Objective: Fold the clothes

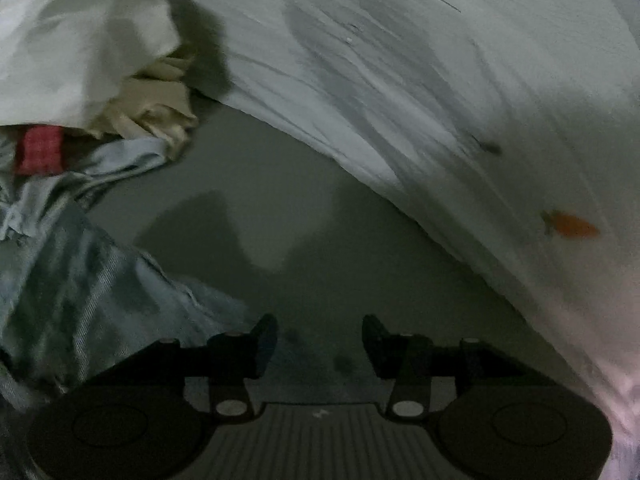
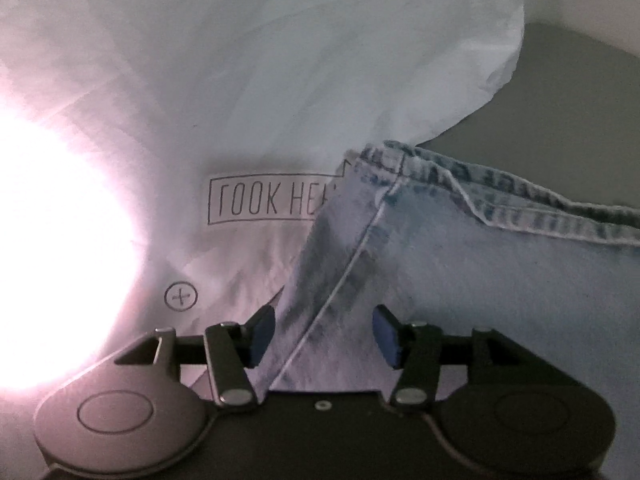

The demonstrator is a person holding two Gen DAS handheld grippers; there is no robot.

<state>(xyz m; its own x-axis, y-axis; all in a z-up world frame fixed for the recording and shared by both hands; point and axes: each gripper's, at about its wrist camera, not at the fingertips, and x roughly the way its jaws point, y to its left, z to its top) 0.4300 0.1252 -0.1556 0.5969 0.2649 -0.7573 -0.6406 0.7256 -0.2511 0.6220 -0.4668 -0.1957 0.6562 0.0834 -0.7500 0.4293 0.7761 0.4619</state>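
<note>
A white garment (image 1: 420, 80) with a small orange print hangs over the top and right of the left wrist view, blurred. My left gripper (image 1: 320, 340) is open and empty above the grey surface (image 1: 280, 208). Light-blue denim jeans (image 1: 80, 280) lie at its left. In the right wrist view the white garment (image 2: 260, 100) shows mirrored printed text, and a pale denim leg with its hem (image 2: 460, 260) lies across the front. My right gripper (image 2: 324, 334) is open, and the denim seam runs between its blue pads (image 2: 384, 336).
A pile of clothes lies at the left of the left wrist view: a beige piece (image 1: 152, 108) and a red checked piece (image 1: 40, 148). A strong light glare (image 2: 52, 248) washes out the left of the right wrist view. Grey surface (image 2: 560, 92) shows at the upper right.
</note>
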